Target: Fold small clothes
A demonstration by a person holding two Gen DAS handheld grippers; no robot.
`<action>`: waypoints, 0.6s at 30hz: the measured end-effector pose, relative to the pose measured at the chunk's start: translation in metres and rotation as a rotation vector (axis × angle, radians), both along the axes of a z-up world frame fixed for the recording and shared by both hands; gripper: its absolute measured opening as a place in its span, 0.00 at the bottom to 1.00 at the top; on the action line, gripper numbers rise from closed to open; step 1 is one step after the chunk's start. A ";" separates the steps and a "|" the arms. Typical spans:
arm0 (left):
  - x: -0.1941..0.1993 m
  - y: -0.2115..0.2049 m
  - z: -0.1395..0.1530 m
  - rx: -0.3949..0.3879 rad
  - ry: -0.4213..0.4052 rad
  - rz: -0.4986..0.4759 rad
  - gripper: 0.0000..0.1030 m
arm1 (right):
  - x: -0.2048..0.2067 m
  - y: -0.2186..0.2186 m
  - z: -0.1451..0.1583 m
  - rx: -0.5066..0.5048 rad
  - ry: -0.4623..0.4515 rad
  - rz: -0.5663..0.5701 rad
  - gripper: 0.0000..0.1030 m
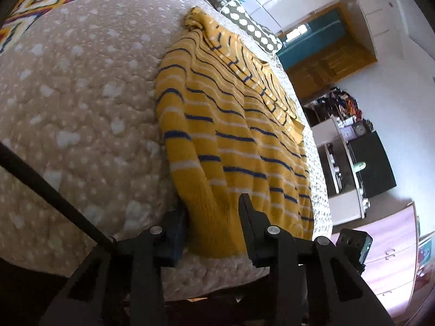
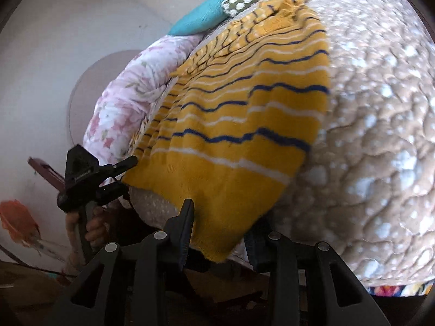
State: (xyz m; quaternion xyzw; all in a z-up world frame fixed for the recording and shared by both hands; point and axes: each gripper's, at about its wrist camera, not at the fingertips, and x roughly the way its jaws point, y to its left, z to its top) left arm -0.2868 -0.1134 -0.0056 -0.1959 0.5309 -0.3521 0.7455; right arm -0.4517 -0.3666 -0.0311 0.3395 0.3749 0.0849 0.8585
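A yellow knit sweater (image 1: 233, 135) with navy and white stripes lies spread on a beige quilted bed (image 1: 81, 95). My left gripper (image 1: 212, 217) is open, its fingers straddling the near hem corner of the sweater. In the right wrist view the same sweater (image 2: 239, 114) reaches to the bed edge. My right gripper (image 2: 220, 225) is open, its fingers on either side of the other hem corner. The left gripper (image 2: 119, 174) shows there at the sweater's left hem corner, held by a hand.
A turquoise pillow (image 2: 201, 16) and a polka-dot pillow (image 1: 250, 24) lie at the head of the bed. A floral blanket (image 2: 130, 97) is bunched beside the sweater. A patterned cover (image 1: 40, 0) lies beyond. Shelves and a pink dresser (image 1: 391, 258) stand past the bed.
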 end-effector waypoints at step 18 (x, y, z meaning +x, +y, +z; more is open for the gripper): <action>0.001 -0.019 0.005 0.095 -0.040 -0.001 0.25 | 0.007 0.003 0.007 -0.084 0.030 -0.026 0.33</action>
